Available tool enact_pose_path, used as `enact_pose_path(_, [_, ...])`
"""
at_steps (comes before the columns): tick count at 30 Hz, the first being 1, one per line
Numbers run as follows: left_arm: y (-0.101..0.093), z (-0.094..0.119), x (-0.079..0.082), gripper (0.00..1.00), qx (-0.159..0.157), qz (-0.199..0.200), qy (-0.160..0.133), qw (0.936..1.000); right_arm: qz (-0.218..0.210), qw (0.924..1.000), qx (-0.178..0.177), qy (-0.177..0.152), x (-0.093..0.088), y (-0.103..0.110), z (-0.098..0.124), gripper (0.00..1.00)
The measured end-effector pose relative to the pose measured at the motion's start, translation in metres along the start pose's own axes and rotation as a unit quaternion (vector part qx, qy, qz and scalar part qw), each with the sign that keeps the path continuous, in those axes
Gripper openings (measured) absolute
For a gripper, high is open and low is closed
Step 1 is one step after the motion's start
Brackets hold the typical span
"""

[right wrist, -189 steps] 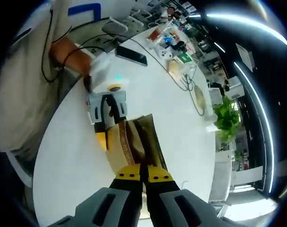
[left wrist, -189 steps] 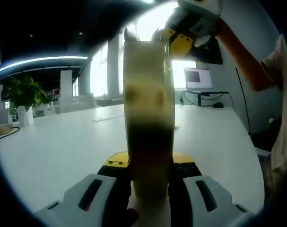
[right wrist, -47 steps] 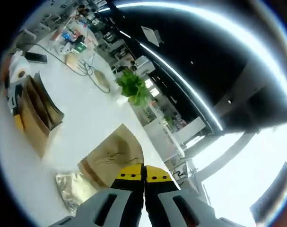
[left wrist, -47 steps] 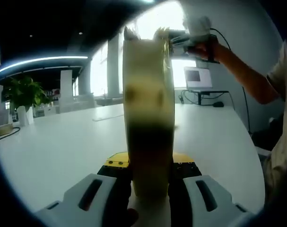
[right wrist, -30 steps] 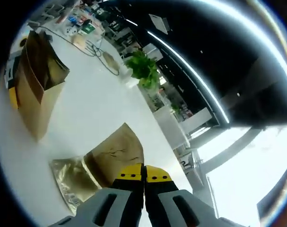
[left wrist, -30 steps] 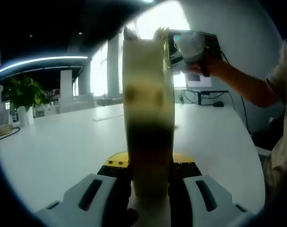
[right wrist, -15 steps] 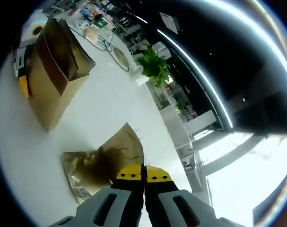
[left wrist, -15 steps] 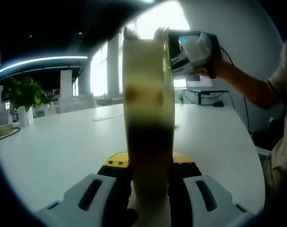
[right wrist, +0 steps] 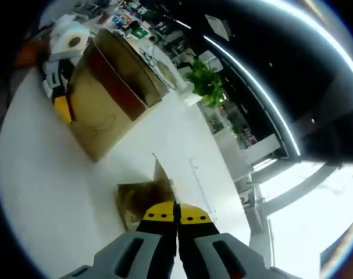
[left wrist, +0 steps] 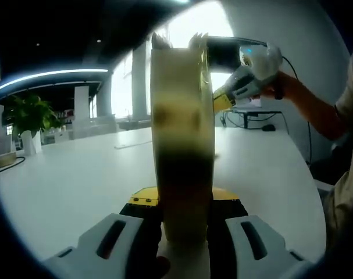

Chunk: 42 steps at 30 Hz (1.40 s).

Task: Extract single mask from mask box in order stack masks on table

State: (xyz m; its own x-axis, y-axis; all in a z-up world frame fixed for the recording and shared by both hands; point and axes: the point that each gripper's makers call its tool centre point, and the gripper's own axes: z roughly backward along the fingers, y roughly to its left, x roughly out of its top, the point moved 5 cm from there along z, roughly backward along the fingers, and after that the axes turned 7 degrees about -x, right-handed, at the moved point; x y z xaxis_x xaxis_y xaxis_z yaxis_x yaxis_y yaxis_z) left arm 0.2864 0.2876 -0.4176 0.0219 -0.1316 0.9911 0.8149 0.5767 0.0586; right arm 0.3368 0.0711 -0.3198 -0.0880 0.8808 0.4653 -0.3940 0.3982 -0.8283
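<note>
Your left gripper (left wrist: 182,203) is clamping the tall tan cardboard mask box (left wrist: 182,145); your right gripper (right wrist: 177,216) is pinching a crinkled brownish mask packet (right wrist: 142,200) just beyond its fingertips

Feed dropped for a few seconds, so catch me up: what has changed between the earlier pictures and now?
The right gripper pulled one gold mask packet out of the mask box, swung away over the table and is now bringing it down over the gold packet lying there, jaws pressed together on it. The left gripper stayed clamped on the upright box, and its view has not moved.
</note>
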Motion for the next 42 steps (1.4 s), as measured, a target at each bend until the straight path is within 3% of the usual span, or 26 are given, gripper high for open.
enact_pose_path(7, [0.000, 0.000, 0.000, 0.20, 0.000, 0.001, 0.000, 1.0000, -0.021, 0.9997, 0.013, -0.005, -0.006, 0.005, -0.002, 0.00])
enact_pose_path(18, [0.001, 0.000, 0.000, 0.20, 0.000, 0.001, 0.000, 1.0000, -0.023, 0.9989, 0.041, -0.004, -0.011, 0.033, -0.002, 0.00])
enact_pose_path(27, [0.001, 0.000, 0.000, 0.20, 0.000, 0.000, 0.001, 1.0000, -0.040, 0.9972, 0.063, 0.009, -0.026, 0.052, -0.013, 0.00])
enact_pose_path(36, [0.000, 0.000, 0.000, 0.20, 0.000, 0.001, 0.001, 1.0000, -0.071, 0.9954, 0.062, 0.021, -0.044, 0.059, -0.029, 0.00])
enact_pose_path(42, [0.000, 0.000, 0.000, 0.20, 0.000, 0.000, 0.001, 1.0000, -0.081, 0.9953, 0.052, 0.011, -0.050, 0.058, -0.038, 0.00])
